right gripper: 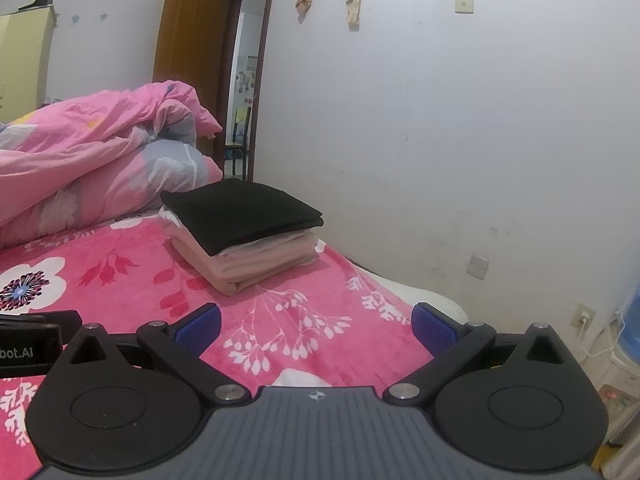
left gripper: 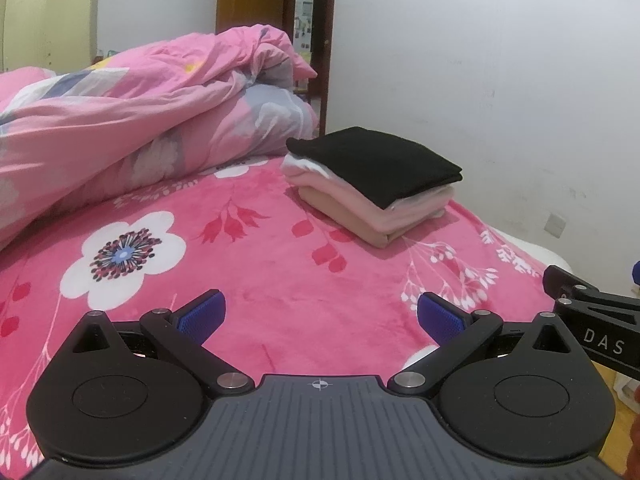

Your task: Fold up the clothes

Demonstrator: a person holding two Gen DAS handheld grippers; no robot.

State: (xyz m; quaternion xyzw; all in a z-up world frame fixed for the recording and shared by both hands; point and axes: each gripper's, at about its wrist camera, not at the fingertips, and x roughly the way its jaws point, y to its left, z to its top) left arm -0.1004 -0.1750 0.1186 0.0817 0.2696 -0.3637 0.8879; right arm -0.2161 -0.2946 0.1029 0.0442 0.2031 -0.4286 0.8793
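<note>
My left gripper (left gripper: 320, 316) hangs over the pink blanket (left gripper: 248, 280), blue pads spread, empty. Beyond sits one stack of folded clothes (left gripper: 372, 184), black piece on top.

My right gripper (right gripper: 316, 326) gapes too, holding nothing; same single stack (right gripper: 244, 236), one rumpled quilt (right gripper: 100, 152) behind.

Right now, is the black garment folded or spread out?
Folded: the black garment lies as a neat layered rectangle atop the stack.

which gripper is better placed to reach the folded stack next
Right, probably. The folded stack lies nearer and lower in its view; from the left gripper it sits farther off to the right. Right gripper is open, like the left.
</note>
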